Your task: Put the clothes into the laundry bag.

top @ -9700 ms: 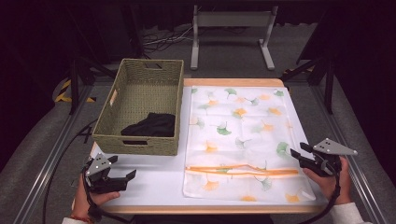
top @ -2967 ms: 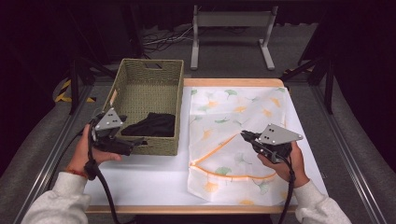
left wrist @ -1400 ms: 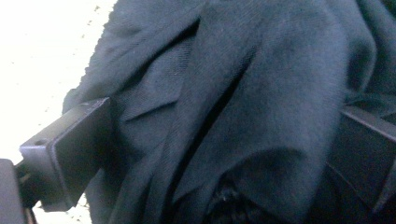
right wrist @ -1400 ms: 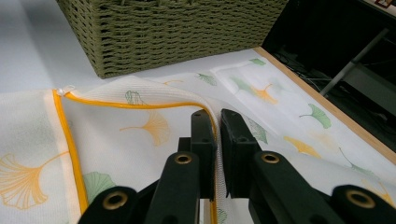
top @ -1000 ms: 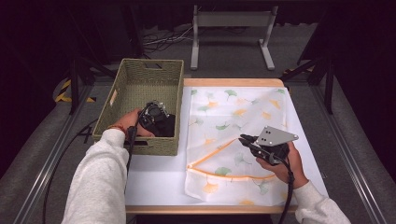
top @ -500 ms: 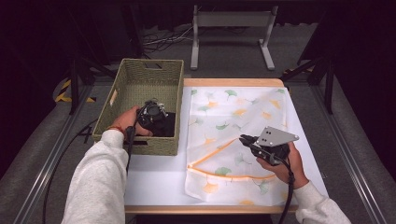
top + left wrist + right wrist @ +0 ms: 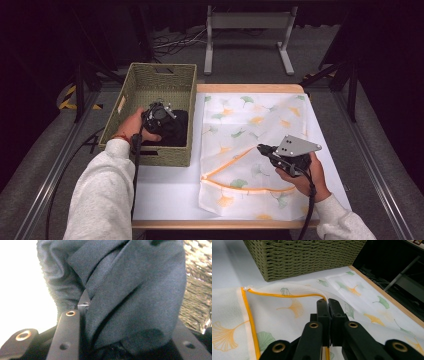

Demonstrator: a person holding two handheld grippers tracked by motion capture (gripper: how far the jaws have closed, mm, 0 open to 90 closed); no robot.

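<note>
Dark garment (image 7: 132, 297) bunched between left jaws; mesh bag's orange edge (image 7: 287, 295) pinched in right jaws.

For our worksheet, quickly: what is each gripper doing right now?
Left gripper: shut on the dark cloth in the basket.
Right gripper: shut on the mesh bag's orange edge.

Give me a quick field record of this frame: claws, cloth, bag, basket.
left claw: inside the basket, shut on the dark cloth
dark cloth: bunched between the jaws, in the basket's near right part
right claw: shut on the orange-trimmed edge, lifting it
mesh bag: white, ginkgo-leaf print, flat on the table, mouth held open
basket: green woven, left of the bag
table: white top, wooden rim
</note>
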